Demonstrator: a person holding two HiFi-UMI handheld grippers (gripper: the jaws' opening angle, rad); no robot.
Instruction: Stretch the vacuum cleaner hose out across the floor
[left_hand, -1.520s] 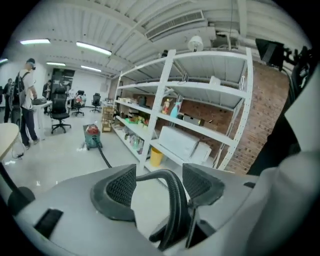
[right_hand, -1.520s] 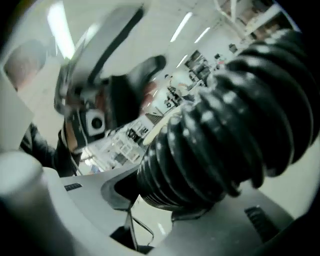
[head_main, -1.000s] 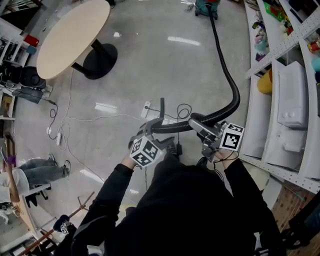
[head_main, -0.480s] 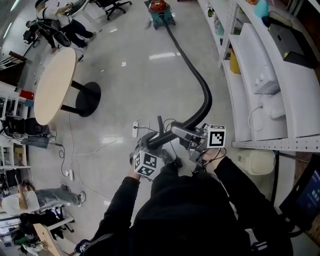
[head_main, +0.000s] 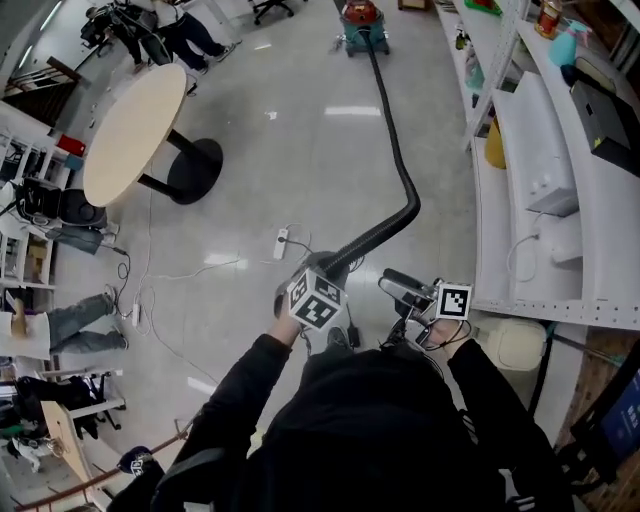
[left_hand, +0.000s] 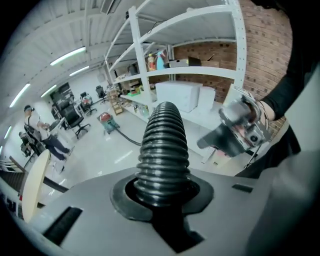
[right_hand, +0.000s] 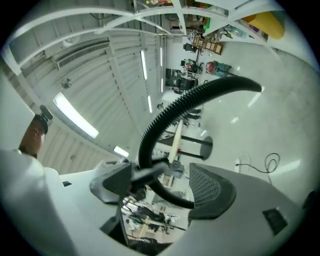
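The black ribbed hose (head_main: 395, 150) runs from the red and teal vacuum cleaner (head_main: 361, 17) at the far end of the floor, bends near the shelves and comes back to me. My left gripper (head_main: 326, 270) has just been closing and is now shut on the hose (left_hand: 163, 145), which sits in the notch between its jaws (left_hand: 162, 192). My right gripper (head_main: 394, 283) hangs to the right of the hose, apart from it. Its jaws (right_hand: 160, 180) have just been opening and nothing is between them; the hose (right_hand: 170, 117) arcs beyond them.
A round wooden table (head_main: 135, 130) on a black foot stands at the left. White shelving (head_main: 520, 190) lines the right side. A power strip with cables (head_main: 281, 243) lies on the floor just ahead of me. People stand at the far left (head_main: 165, 25).
The right gripper has let go of the hose and moved off to the right. The left gripper has closed on the hose. The hose now lies straighter toward the vacuum.
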